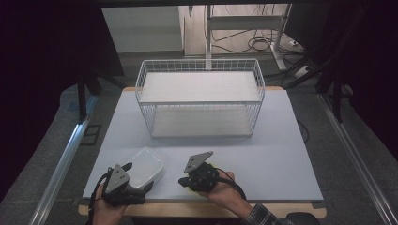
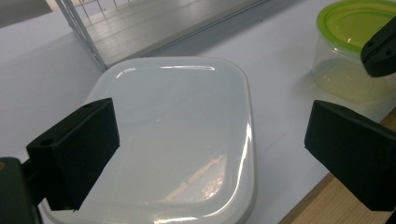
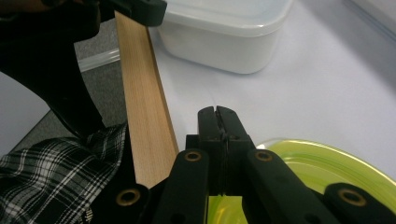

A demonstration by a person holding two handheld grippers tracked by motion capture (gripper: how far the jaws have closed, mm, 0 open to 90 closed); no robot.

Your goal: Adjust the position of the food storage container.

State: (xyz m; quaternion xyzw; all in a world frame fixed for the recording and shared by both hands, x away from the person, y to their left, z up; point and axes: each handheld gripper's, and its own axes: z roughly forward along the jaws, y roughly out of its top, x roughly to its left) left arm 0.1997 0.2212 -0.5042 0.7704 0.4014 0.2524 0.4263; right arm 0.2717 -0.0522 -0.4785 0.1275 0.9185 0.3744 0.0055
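The left gripper point(image 2: 210, 154) is released: its two black block-shaped jaws stand wide apart, one over the near left part of the white box point(image 2: 175, 140), the other beyond the box's right edge above the table point(image 2: 280, 93), with nothing between them touching. In the high view this gripper point(image 1: 123, 183) sits at the table's near left edge, just behind the box point(image 1: 144, 165), whose long axis runs from the gripper away toward the basket point(image 1: 201, 96). The box is a shallow rounded rectangle of translucent white plastic with a smooth, glossy lid that catches reflections. The right gripper point(image 3: 218, 116) is clenched, jaws pressed together with nothing held; its tips hang over the near rim of the green lid point(image 3: 322, 168), and contact cannot be told. That lid is round, glossy, translucent yellow-green, and in the left gripper view it caps a clear round tub point(image 2: 348, 56) standing to the right of the box, apart from it. In the high view the right gripper point(image 1: 197, 176) lies right of the box, near the front edge. Farther out, the basket is white wire mesh, rectangular, long axis across the table, with a flat pale floor. The table is matt pale grey with a wooden front edge point(image 3: 142, 102)
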